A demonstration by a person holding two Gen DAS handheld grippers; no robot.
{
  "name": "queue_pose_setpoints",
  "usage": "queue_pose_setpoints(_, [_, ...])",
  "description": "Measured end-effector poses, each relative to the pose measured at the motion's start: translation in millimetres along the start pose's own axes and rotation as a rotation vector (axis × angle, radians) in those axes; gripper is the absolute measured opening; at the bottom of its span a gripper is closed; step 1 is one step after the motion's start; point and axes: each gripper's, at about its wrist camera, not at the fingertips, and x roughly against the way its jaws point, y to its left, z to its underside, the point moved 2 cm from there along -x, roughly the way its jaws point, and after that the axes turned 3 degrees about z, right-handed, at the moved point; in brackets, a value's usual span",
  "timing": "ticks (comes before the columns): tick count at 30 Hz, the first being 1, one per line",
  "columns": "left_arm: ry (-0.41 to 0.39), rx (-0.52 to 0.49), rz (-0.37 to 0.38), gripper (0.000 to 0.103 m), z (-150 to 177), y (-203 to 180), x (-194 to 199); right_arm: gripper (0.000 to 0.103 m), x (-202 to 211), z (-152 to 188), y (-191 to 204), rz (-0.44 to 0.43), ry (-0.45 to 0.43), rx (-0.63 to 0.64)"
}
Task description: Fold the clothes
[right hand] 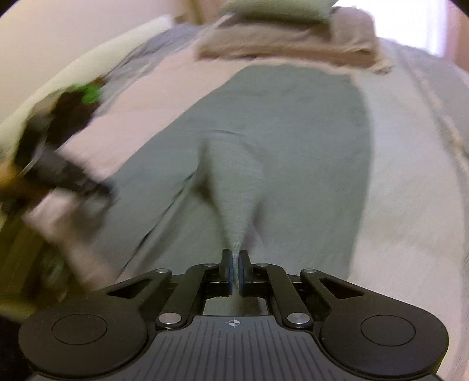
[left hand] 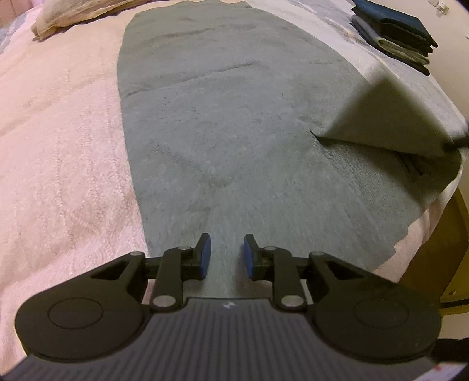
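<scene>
Across the pale pink, nubbly terry bedspread [left hand: 58, 123] lies a long grey-green towel-like cloth [left hand: 222, 123], spread flat down the middle of the bed and reaching to the near edge. Its left side runs straight, with a wide bare strip of bedspread beside it. Its right side sits close to the bed's right edge, where brown wooden furniture [left hand: 439, 243] shows just past the mattress. Near the far right corner stands a stack of folded dark blue and grey garments [left hand: 395, 32], well apart from the cloth. A crumpled beige fabric [left hand: 64, 17] lies beyond the cloth's far end.

The cloth looks soft and short-piled, with a few shallow creases across it. Its near right corner is lifted and turned over onto itself, forming a raised triangular flap.

The left gripper [left hand: 225, 258] hovers over the cloth's near end, its blue pads slightly apart with nothing between them. The right gripper [right hand: 235, 271] is clamped tight on a pinch of the grey-green cloth, which rises to the pads in a narrow tented cone. That view is blurred.
</scene>
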Motion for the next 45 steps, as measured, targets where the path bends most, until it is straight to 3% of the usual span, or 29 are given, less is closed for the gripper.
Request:
queue_pose_setpoints(1, [0.002, 0.002, -0.001, 0.019, 1, 0, 1, 0.005, -1, 11, 3, 0.013, 0.022, 0.008])
queue_pose_setpoints(3, [0.003, 0.004, -0.005, 0.019, 2, -1, 4, 0.025, -2, 26, 3, 0.062, 0.046, -0.042])
queue_pose_setpoints(6, [0.001, -0.007, -0.001, 0.021, 4, -3, 8, 0.042, 1, 38, 1, 0.118, 0.031, -0.137])
queue_pose_setpoints(13, [0.018, -0.041, -0.003, 0.025, 20, -1, 9, 0.044, -9, 50, -29, 0.24, -0.005, -0.311])
queue_pose_setpoints(18, [0.053, -0.041, 0.008, 0.026, 41, 3, 6, 0.044, -17, 47, -42, 0.294, 0.033, -0.399])
queue_pose_setpoints(23, [0.066, 0.002, 0.001, 0.026, 45, 3, 27, 0.045, -1, 28, -22, 0.323, 0.036, -0.435])
queue_pose_setpoints(25, [0.054, 0.043, -0.001, 0.026, 44, 2, 39, 0.049, 6, 18, -8, 0.333, 0.031, -0.447])
queue_pose_setpoints(27, [0.043, 0.086, 0.0, 0.026, 42, 2, 54, 0.061, 13, 6, 5, 0.343, 0.018, -0.455])
queue_pose_setpoints(31, [0.025, 0.158, -0.003, 0.028, 34, 0, 84, 0.066, 31, -22, 29, 0.348, -0.006, -0.462])
queue_pose_setpoints(34, [0.021, 0.176, -0.015, 0.034, 26, -3, 106, 0.067, 44, -44, 47, 0.36, -0.002, -0.435])
queue_pose_setpoints(40, [-0.015, 0.195, -0.032, 0.063, 10, -6, 138, 0.068, 57, -68, 68, 0.38, 0.009, -0.448])
queue_pose_setpoints(45, [-0.032, 0.225, -0.035, 0.077, 1, -13, 152, 0.069, 58, -78, 80, 0.369, 0.033, -0.472])
